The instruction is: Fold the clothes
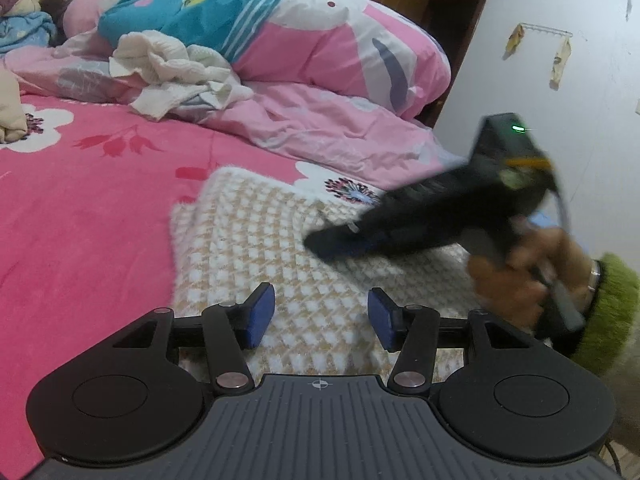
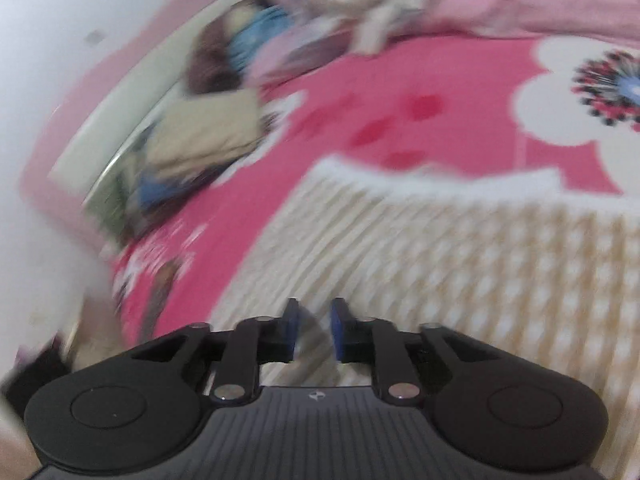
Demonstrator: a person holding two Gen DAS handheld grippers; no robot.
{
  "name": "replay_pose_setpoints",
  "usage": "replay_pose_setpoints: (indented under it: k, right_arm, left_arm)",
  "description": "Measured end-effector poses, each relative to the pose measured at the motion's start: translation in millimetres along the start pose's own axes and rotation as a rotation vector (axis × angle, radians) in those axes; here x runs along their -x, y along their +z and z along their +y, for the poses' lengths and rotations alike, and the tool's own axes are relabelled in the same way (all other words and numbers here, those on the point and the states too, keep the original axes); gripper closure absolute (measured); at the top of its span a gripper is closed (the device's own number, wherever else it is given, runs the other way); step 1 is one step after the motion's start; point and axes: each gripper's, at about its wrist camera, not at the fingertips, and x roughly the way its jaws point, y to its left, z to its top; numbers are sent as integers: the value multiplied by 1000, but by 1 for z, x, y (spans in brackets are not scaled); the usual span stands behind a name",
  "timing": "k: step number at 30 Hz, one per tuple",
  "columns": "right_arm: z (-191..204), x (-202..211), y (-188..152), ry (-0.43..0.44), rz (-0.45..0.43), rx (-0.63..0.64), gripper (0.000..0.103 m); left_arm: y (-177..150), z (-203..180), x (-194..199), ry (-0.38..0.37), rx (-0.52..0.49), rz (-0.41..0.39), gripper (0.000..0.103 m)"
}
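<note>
A cream-and-tan checked knit garment [image 1: 260, 232] [image 2: 480, 260] lies flat on the pink flowered bedsheet [image 1: 80, 208] [image 2: 400, 88]. My left gripper [image 1: 322, 314] hovers over its near part, open, blue pads wide apart and nothing between them. My right gripper [image 1: 316, 244] is motion-blurred at the right, held by a hand [image 1: 516, 280] in a fuzzy green sleeve, its tip low over the garment's right side. In the right wrist view this gripper [image 2: 316, 330] is over the garment's left part. Its jaws stand nearly together, with a narrow empty gap.
A rumpled white knit heap [image 1: 172, 64] and a pink-and-teal quilt [image 1: 320, 48] fill the far side of the bed. A beige folded piece [image 1: 10, 108] sits at the left edge. Blurred stacked clothes [image 2: 200, 140] lie near the wall. A dark doorway [image 1: 452, 40] is behind.
</note>
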Motion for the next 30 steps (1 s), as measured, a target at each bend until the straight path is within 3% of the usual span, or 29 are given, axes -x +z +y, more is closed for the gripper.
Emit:
replay_pose_setpoints:
  k: [2, 4, 7, 9, 12, 15, 17, 18, 24, 27, 30]
  right_arm:
    - [1, 8, 12, -38, -82, -24, 91]
    - [12, 14, 16, -7, -100, 26, 90]
    - [33, -4, 18, 92, 29, 127, 86]
    - [41, -31, 20, 47, 121, 167, 85]
    - [30, -63, 38, 21, 126, 127, 90]
    - [7, -49, 55, -48, -31, -35, 87]
    - [-1, -25, 59, -165, -135, -59, 86]
    - [-5, -9, 56, -180, -170, -59, 86]
    - [-44, 126, 8, -73, -392, -208, 86]
    - [-67, 181, -22, -135, -472, -265, 86]
    - [-95, 197, -52, -135, -474, -333, 86]
  left_arm:
    - [1, 0, -2, -1, -2, 0, 51]
    - [1, 2, -2, -6, -4, 0, 51]
    - [-2, 3, 0, -12, -13, 1, 51]
    - [-2, 3, -1, -10, -19, 3, 51]
    - [-3, 1, -1, -4, -18, 8, 51]
    - [-2, 1, 0, -3, -14, 18, 51]
    - [1, -1, 0, 0, -27, 34, 50]
    - [3, -2, 0, 0, -31, 40, 50]
    - [17, 0, 4, -2, 14, -2, 50]
    - [30, -4, -4, -21, 25, -13, 49]
    - [38, -11, -23, -3, 9, 8, 49]
